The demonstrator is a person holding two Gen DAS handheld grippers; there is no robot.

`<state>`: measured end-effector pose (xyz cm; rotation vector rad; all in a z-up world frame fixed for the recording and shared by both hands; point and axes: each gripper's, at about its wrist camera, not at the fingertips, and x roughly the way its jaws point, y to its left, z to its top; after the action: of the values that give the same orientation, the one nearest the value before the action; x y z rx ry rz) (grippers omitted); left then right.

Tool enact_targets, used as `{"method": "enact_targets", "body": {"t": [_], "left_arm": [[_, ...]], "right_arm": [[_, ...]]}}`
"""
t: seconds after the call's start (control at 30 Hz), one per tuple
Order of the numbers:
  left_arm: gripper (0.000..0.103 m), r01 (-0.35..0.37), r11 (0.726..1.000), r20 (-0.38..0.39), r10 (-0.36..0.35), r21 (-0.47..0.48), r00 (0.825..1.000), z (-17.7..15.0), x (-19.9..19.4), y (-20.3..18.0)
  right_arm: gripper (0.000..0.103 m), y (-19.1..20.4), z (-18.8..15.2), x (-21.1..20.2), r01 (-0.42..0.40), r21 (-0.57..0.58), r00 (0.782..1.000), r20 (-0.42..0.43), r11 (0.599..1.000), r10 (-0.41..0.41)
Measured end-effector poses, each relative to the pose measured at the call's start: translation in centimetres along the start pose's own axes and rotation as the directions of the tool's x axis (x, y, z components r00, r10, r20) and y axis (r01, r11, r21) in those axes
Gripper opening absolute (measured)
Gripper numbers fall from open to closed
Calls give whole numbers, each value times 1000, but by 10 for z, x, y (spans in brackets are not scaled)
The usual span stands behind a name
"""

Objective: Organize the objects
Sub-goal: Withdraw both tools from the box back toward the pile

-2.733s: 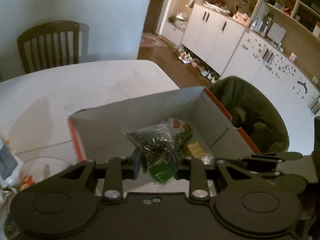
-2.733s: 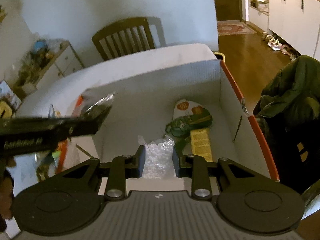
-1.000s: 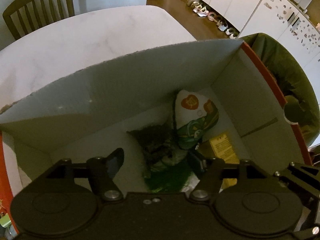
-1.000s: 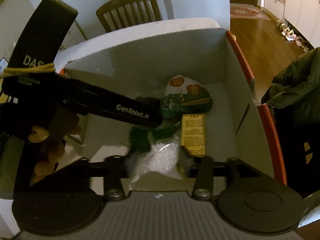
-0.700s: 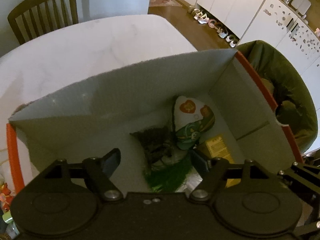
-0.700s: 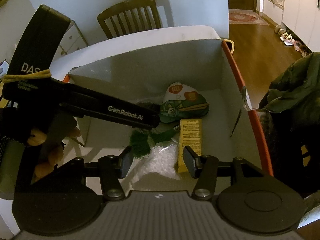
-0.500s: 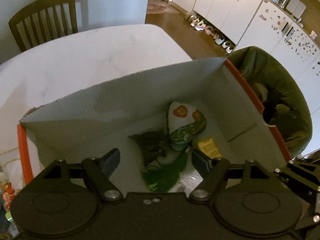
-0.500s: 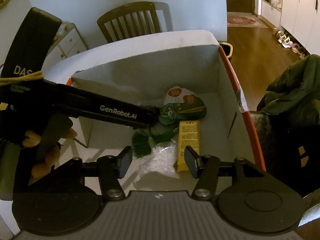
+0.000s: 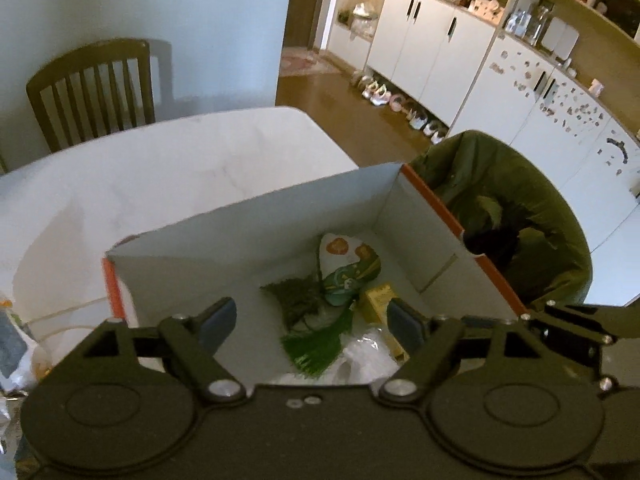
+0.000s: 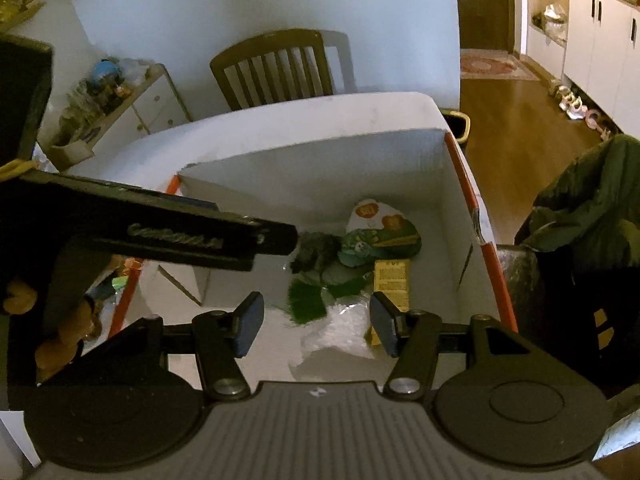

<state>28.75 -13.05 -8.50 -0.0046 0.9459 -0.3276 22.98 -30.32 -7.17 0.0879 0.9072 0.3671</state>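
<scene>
White cupboards [image 9: 432, 52] line the far wall past the left tool [image 9: 310, 326], and a dark wooden slat-back chair [image 9: 96, 88] stands behind the pale marbled bench [image 9: 160, 168] ahead of both tools. On that bench, directly below and ahead of the tools, sits the open grey cardboard box with orange outer sides [image 9: 248, 232]; an olive-green padded seat [image 9: 520, 216] stands just to the right of it. Inside the box, ahead of the left tool's tips, lie a white-and-green printed snack pouch [image 9: 348, 262], a yellow flat packet [image 9: 380, 300] to its right, a dark crinkled bag with a green fringe [image 9: 304, 312], and a clear bag of white bits [image 9: 368, 354] nearest the tools. The left tool has just been opening and stands wide, with nothing between its pads. The right tool [image 10: 316, 326] has likewise just been opening; its pads stand apart and empty above the clear bag, with the left tool's black arm crossing to its left.
</scene>
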Motion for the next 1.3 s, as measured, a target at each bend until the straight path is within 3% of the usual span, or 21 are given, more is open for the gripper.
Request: {"method": "enact_targets", "body": {"t": [0.1, 0.6, 0.8, 1.0, 1.3], "left_arm": [[82, 0, 1000, 32, 0, 5, 999, -6, -16, 3], [89, -3, 999, 165, -6, 53, 986, -45, -94, 25], [92, 2, 999, 206, -10, 38, 978, -60, -122, 43], [101, -19, 1000, 237, 14, 17, 972, -76, -145, 68], [103, -24, 999, 286, 16, 24, 958, -102, -173, 107]], "right_arm": [[66, 4, -1, -9, -8, 8, 1000, 19, 1000, 7], [67, 44, -9, -56, 27, -5, 984, 174, 1000, -26], [73, 75, -15, -71, 24, -27, 972, 233, 999, -17], [80, 104, -20, -75, -10, -21, 966, 260, 1000, 15], [84, 145, -24, -69, -49, -14, 962, 269, 999, 51]]}}
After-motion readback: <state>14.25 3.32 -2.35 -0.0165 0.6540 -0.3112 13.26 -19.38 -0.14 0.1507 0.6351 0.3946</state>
